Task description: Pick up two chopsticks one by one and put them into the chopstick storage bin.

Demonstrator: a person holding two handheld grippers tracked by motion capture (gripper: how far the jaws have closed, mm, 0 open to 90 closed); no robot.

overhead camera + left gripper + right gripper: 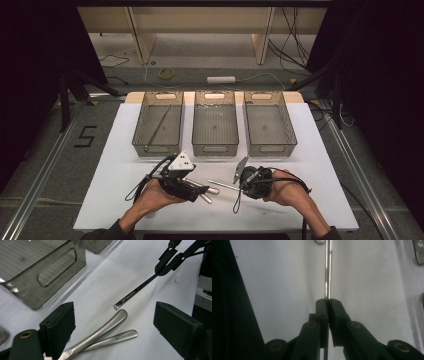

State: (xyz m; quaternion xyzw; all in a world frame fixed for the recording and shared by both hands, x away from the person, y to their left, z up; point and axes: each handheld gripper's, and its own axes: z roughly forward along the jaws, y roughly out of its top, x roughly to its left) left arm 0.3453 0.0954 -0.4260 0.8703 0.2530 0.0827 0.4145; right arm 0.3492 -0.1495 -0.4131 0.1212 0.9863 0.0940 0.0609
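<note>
Both forearms enter from the near edge of the worktop point(125, 130) and angle inward toward its near middle. The right hand-held gripper point(243, 176) lies roughly level, wrist turned so its jaws point left across the worktop. Its jaws are pressed together on a thin metal rod point(327, 270); in the right gripper view the rod runs straight out from between the pads. In the left gripper view the rod's free end, with lettering on it, hangs just above the white surface, apart from the handles below it.

The left hand-held gripper point(197, 190) points right and slightly down, the hand wrapped around its body. Its jaws stand wide apart, gripping nothing. Between them lie two crossed metal cutlery handles point(105, 328) flat on the worktop, close to the near edge.

Three grey bins point(215, 150) stand in a row toward the far edge.
</note>
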